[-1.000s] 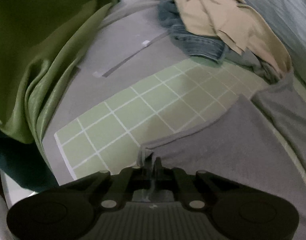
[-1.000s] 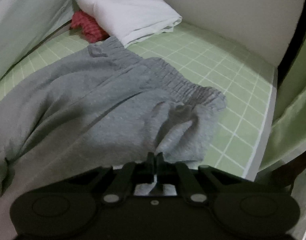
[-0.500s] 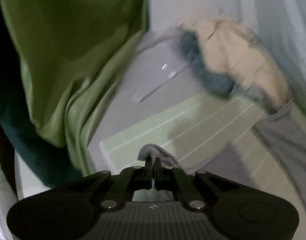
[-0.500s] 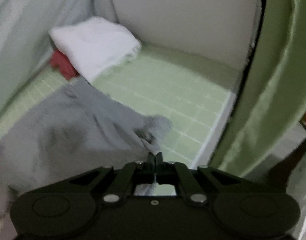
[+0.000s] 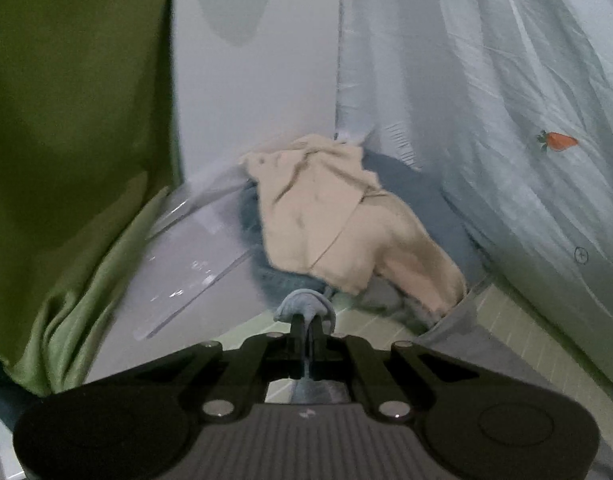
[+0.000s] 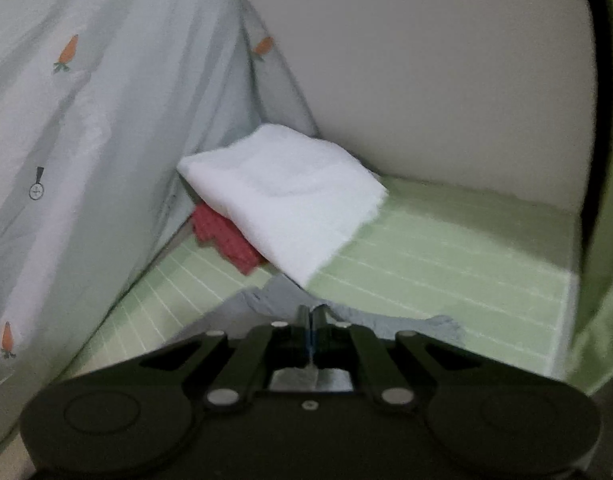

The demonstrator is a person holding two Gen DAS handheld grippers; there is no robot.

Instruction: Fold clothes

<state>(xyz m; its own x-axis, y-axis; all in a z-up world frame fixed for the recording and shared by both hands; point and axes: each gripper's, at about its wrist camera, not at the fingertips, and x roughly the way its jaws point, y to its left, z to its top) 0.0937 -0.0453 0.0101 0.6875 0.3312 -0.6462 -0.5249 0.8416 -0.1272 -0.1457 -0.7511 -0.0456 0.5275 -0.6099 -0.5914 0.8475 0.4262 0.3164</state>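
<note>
The left gripper (image 5: 305, 322) has its two fingers pressed together on a bunch of the grey garment (image 5: 305, 302), which puffs out just over the tips. The right gripper (image 6: 311, 320) is also pinched on this same cloth; its grey edge (image 6: 406, 322) spreads out to both sides of the fingers and low over the green grid mat (image 6: 446, 276).

So the garment is held at two points and hangs or trails below and before the grippers (most of it is hidden under the gripper bodies). In the left view a grey panel (image 5: 486, 354) lies on the mat to the right of the fingers.

To do this step well, I judge that both pinches should stay firm and at the same height, so the edge between them is straight and the cloth falls without a twist. If the fold is laid down, it should land on the free part of the mat, apart from the white folded cloth (image 6: 282, 196) and the red item (image 6: 226, 240) in the far corner, and apart from the beige garment (image 5: 338, 220) heaped on the blue jeans (image 5: 262, 276) just beyond the left gripper.
</note>
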